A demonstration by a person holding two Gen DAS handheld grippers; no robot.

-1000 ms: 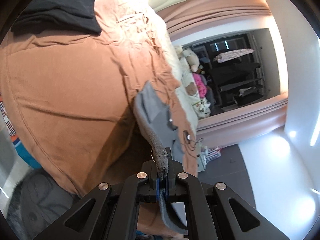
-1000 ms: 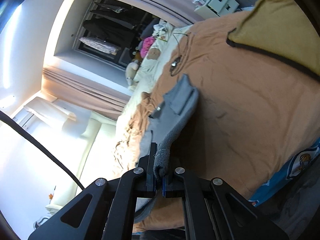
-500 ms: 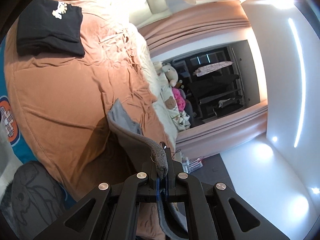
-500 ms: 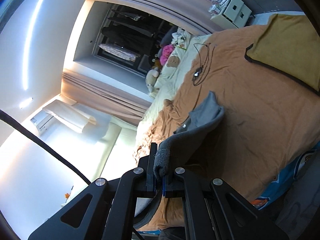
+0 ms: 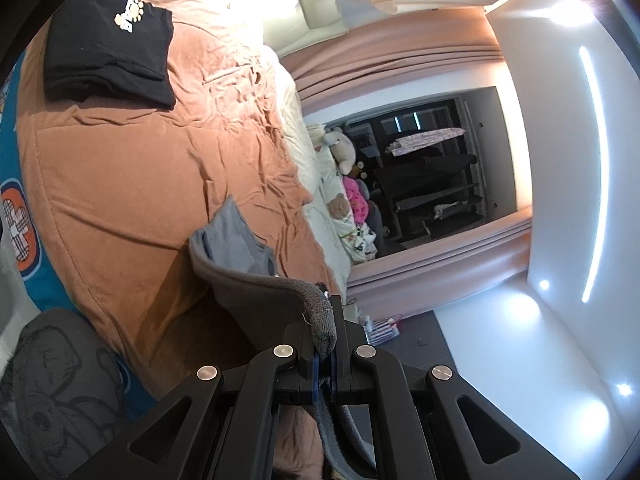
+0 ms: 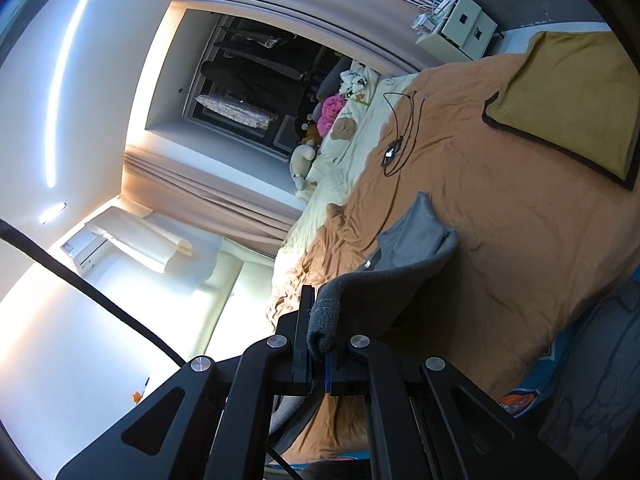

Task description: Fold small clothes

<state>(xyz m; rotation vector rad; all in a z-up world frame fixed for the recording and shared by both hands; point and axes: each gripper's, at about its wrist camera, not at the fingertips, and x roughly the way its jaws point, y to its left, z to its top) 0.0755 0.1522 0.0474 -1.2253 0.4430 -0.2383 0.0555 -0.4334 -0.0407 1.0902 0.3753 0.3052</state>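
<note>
Grey cloth (image 5: 240, 240) lifted over the bed (image 5: 120, 184), far end resting on it. Pinched at one edge by left gripper (image 5: 325, 344), at the other by right gripper (image 6: 318, 344) (both jaws clamped tight). Black shirt (image 5: 108, 40) folded nearby.

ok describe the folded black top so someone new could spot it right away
Start at the big orange-brown bedspread in the left wrist view. Near its far end, apart from the grey garment held up by both grippers, lies the folded black top, the only piece with a paw print.
</note>
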